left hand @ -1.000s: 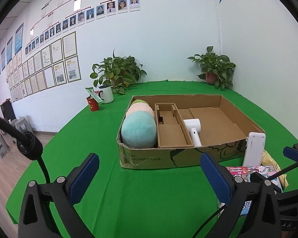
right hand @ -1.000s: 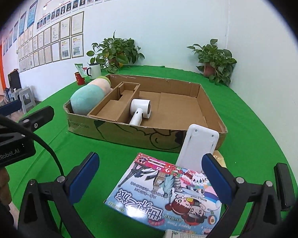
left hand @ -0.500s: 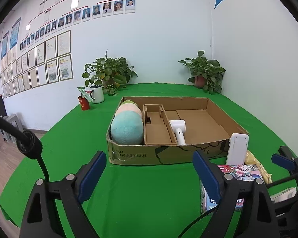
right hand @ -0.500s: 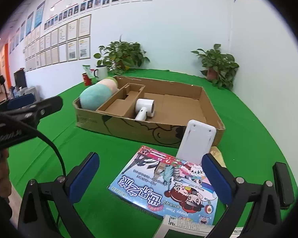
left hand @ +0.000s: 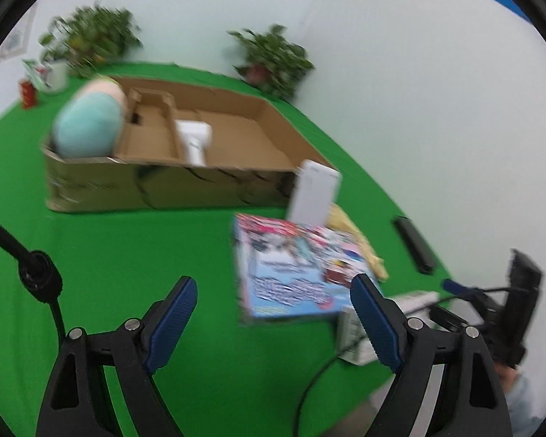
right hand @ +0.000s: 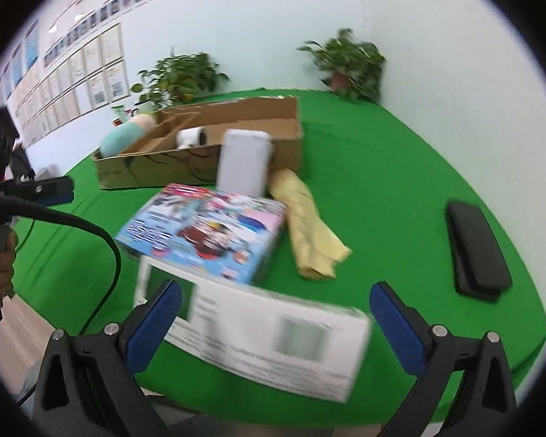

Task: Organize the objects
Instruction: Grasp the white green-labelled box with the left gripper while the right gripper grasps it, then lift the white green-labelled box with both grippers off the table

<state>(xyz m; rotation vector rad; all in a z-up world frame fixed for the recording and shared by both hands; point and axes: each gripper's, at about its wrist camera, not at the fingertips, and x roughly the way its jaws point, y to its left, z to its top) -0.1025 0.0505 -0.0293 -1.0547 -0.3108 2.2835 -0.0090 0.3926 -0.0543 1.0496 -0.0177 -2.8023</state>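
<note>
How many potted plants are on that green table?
2. One plant stands at the far edge behind the cardboard box, by a white mug; the other plant is in the far corner. More may lie outside the view.

I see a counter [right hand: 400,167] draped in green cloth. Cardboard box [right hand: 200,167] sits toward the far left part; two potted plants [right hand: 345,62] and a white mug [left hand: 56,74] with a red cup [left hand: 27,93] stand along the far edge. Colourful box [right hand: 207,231] lies mid-counter, yellow packet [right hand: 309,225] touching its right side. White carton [right hand: 265,342] at near edge. Black case [right hand: 477,251] near right edge. Frames blurred.
</note>
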